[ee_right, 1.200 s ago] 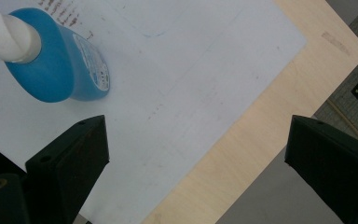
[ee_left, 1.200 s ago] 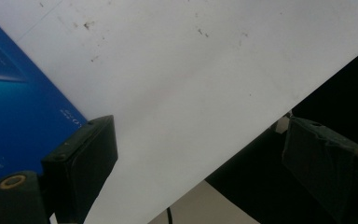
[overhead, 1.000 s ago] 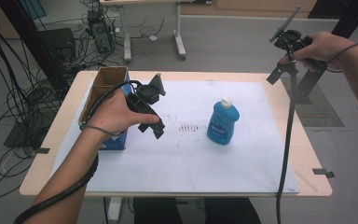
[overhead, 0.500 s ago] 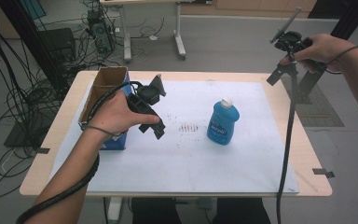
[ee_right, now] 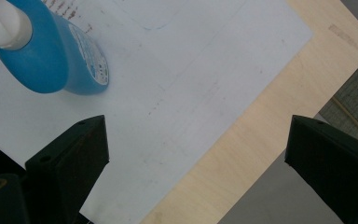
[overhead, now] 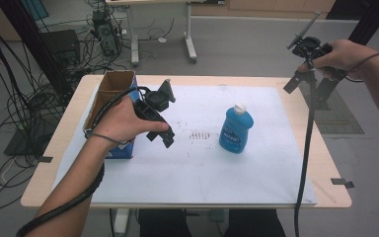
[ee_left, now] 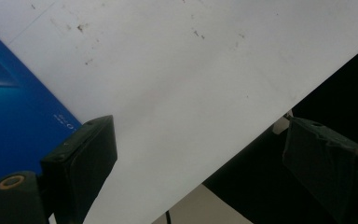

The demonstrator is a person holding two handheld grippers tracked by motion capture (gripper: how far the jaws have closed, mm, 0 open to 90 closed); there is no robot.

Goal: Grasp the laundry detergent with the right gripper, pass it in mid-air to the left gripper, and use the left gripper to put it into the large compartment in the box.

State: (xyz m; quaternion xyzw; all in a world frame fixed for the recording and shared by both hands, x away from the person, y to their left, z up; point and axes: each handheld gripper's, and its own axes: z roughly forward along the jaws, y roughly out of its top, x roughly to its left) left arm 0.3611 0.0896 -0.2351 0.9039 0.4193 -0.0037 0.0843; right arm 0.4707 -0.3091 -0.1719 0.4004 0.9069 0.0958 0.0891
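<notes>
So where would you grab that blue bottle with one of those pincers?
Probably around the blue bottle's body, just below the narrowing shoulder. It stands upright with its white cap on top, on open white paper. I'd come in level from the right side, where the open right gripper hovers.

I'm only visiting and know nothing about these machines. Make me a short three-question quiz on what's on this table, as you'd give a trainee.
1. True or false: the blue bottle lies on its side.
2. What stands nearest the left claw: (a) the blue bottle, (b) the open cardboard box, (c) a cup?
3. Fill in: the right claw is raised above the table's far ______ corner.

Key
1. False: it stands upright on the white sheet, white cap up.
2. (b): the box stands just beside that hand.
3. Right: both claws stand open, with nothing between their jaws.
</notes>
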